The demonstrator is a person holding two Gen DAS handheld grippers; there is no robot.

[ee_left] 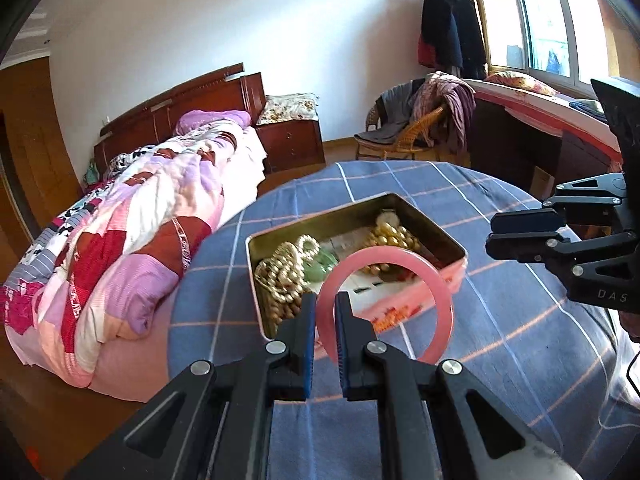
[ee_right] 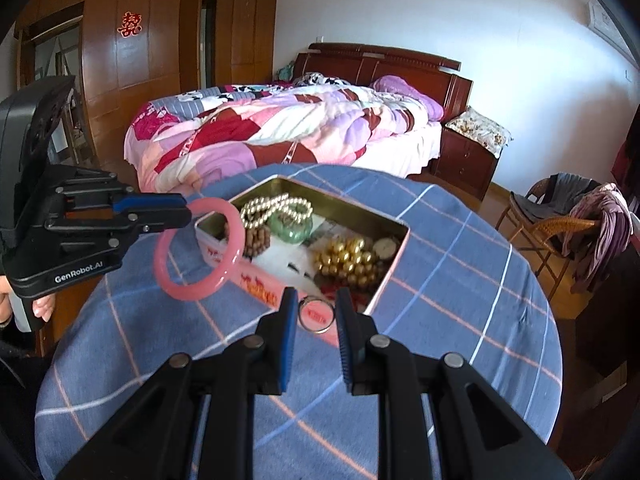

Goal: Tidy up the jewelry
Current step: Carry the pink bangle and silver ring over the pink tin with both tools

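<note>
An open tin box [ee_left: 424,216] [ee_right: 396,256] sits on the round table with the blue checked cloth [ee_left: 520,320] [ee_right: 460,300]. It holds gold bead strings [ee_left: 392,236] [ee_right: 348,260], pearl strands [ee_right: 276,208], a green bangle [ee_right: 290,224] and brown beads. My left gripper [ee_left: 323,320] [ee_right: 188,208] is shut on a pink bangle [ee_left: 444,300] [ee_right: 196,292] and holds it in the air at the tin's near edge. My right gripper [ee_right: 316,320] [ee_left: 492,232] is partly open around a small silver ring [ee_right: 316,314] beside the tin, not touching it.
A bed with a patchwork quilt [ee_left: 140,220] [ee_right: 280,128] stands beyond the table. A wooden nightstand [ee_left: 292,140] [ee_right: 464,160], a wicker chair with clothes [ee_left: 416,128] [ee_right: 560,216] and a desk under the window [ee_left: 540,120] are around.
</note>
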